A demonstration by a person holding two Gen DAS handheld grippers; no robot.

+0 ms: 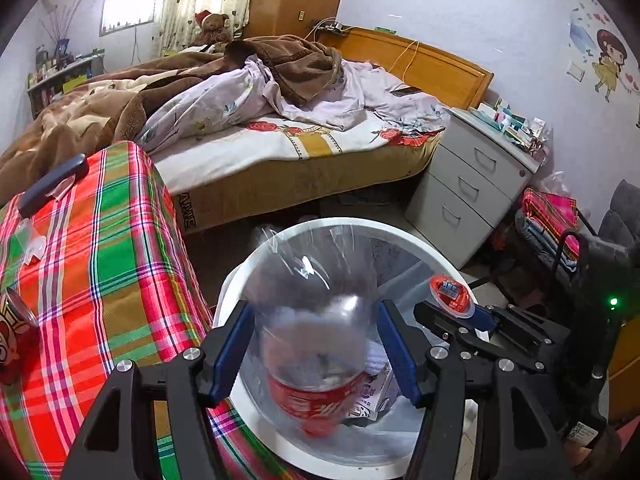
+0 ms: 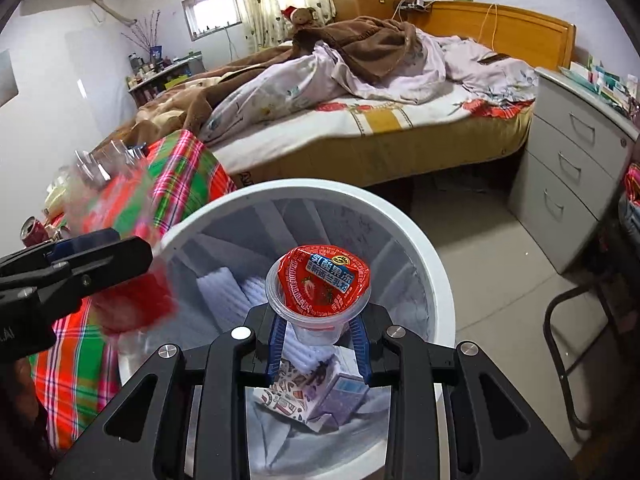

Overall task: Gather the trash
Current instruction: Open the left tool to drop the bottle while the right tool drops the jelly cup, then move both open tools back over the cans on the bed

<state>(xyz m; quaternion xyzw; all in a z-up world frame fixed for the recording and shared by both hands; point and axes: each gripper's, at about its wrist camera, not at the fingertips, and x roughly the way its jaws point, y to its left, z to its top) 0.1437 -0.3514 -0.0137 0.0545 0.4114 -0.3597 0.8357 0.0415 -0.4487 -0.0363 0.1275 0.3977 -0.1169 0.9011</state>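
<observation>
A clear plastic bottle (image 1: 316, 360) with a red label hangs blurred between the blue pads of my left gripper (image 1: 315, 308), over the white trash bin (image 1: 400, 232). The pads flank it without a clear press, so the gripper reads as open. In the right wrist view, the same bottle (image 2: 132, 304) is a red smear below the left gripper (image 2: 100, 252). My right gripper (image 2: 318, 322) is shut on a clear jelly cup (image 2: 320, 280) with a red foil lid, held above the bin (image 2: 400, 216). That cup (image 1: 450, 292) also shows at the right of the left wrist view.
Cartons and wrappers (image 2: 312, 396) lie in the bin. A plaid-covered table (image 1: 100, 260) left of it holds a red can (image 1: 16, 336) and a clear cup (image 1: 32, 240). A bed stands behind, grey drawers (image 1: 468, 188) to the right, and a chair frame (image 2: 580, 340) nearby.
</observation>
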